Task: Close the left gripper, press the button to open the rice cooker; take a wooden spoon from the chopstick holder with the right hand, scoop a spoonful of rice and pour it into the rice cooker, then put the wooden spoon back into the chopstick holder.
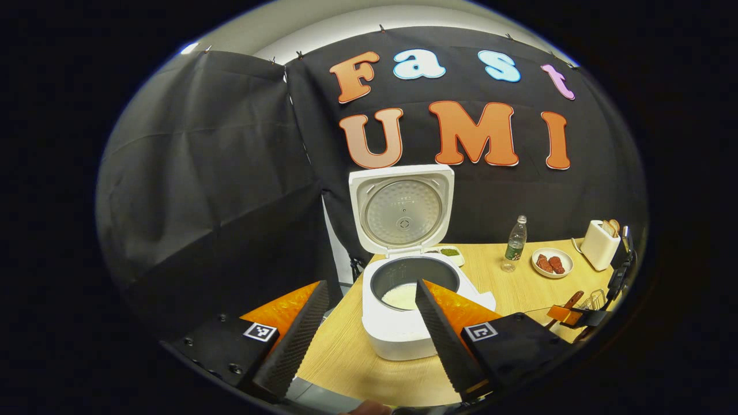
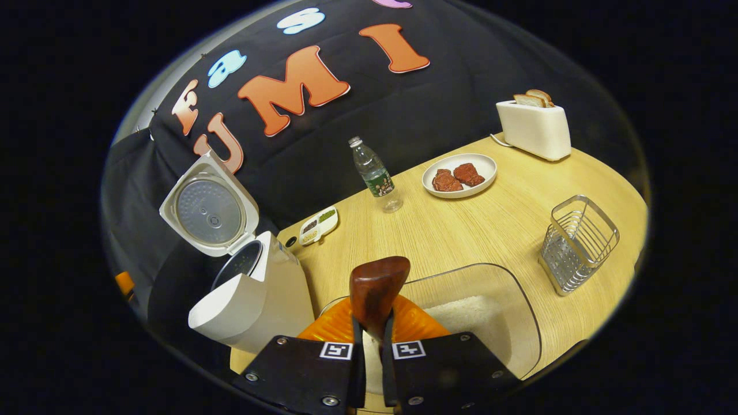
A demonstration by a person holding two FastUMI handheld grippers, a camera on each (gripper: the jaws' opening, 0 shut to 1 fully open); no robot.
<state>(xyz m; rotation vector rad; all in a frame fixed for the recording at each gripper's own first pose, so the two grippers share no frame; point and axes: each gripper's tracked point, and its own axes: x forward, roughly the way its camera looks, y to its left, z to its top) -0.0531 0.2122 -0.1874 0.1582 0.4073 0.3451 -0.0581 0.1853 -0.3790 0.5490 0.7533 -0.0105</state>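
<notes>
The rice cooker stands on the tabletop with its lid swung upright, and white rice shows in the bottom of its dark inner pot. The left tool hangs in front of it with its fingers spread wide, gripping nothing. The right tool is clamped on the wooden spoon — its dark brown bowl pokes up between the closed fingers, above a clear container with white rice in it. The wire chopstick holder sits off to that tool's right, well apart. Farther back stand a water bottle, a plate of reddish food and a toaster — bread slices in its slots.
</notes>
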